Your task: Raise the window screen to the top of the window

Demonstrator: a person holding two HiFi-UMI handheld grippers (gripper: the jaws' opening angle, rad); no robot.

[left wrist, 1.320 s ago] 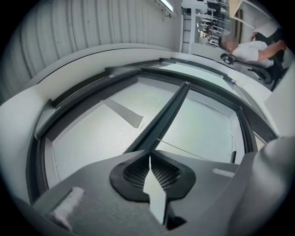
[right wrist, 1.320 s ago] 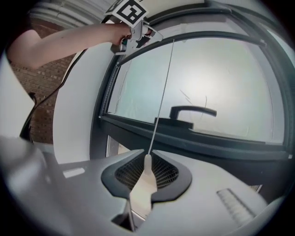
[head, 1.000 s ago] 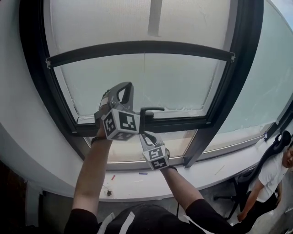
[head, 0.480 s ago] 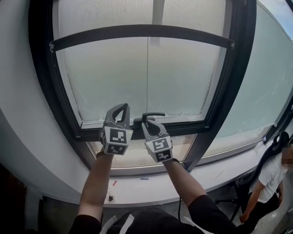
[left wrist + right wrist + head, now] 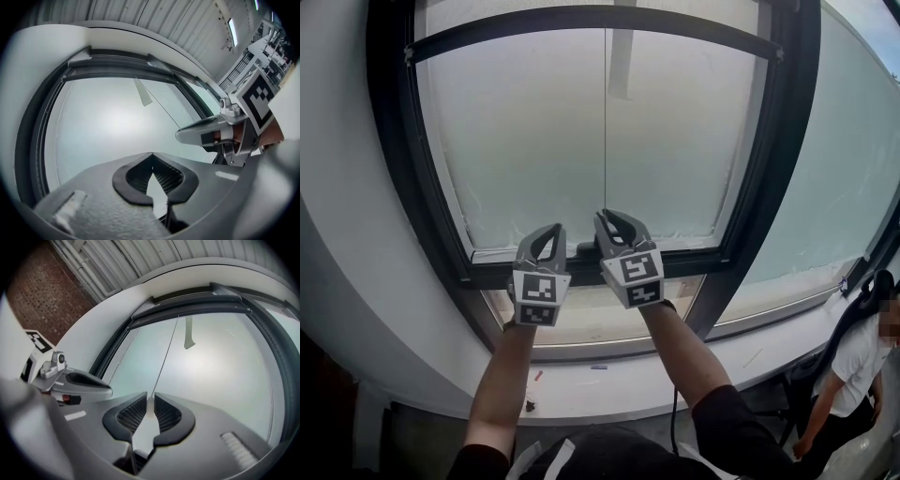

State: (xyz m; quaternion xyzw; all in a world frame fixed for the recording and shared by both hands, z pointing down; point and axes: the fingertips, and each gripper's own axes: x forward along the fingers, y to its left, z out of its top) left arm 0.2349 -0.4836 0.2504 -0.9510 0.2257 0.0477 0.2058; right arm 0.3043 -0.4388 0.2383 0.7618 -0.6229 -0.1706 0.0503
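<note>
While both grippers are held up side by side in the lower middle of the head view, only the right gripper (image 5: 607, 217) has anything in it. In the right gripper view its jaws stand a narrow gap apart. The thin cord (image 5: 165, 357) runs down from the top of the window straight into that gap, and the ribbed pads (image 5: 133, 414) clasp it from either side.

The left gripper (image 5: 553, 230) sits just to the left of the right one, slightly lower in the frame. In the left gripper view its jaws are clenched with the tips meeting and nothing caught between them. The cord passes to the right of it, clear of its jaws.

The window screen (image 5: 487, 28) is high up: its dark bottom bar arches across the very top of the head view, spanning the black window frame (image 5: 769, 187) from side to side. The cord hangs from the middle of that bar. Below the bar the pale glass (image 5: 516, 141) is uncovered down to the lower rail, where a black handle (image 5: 586, 249) shows between the two grippers.
</note>
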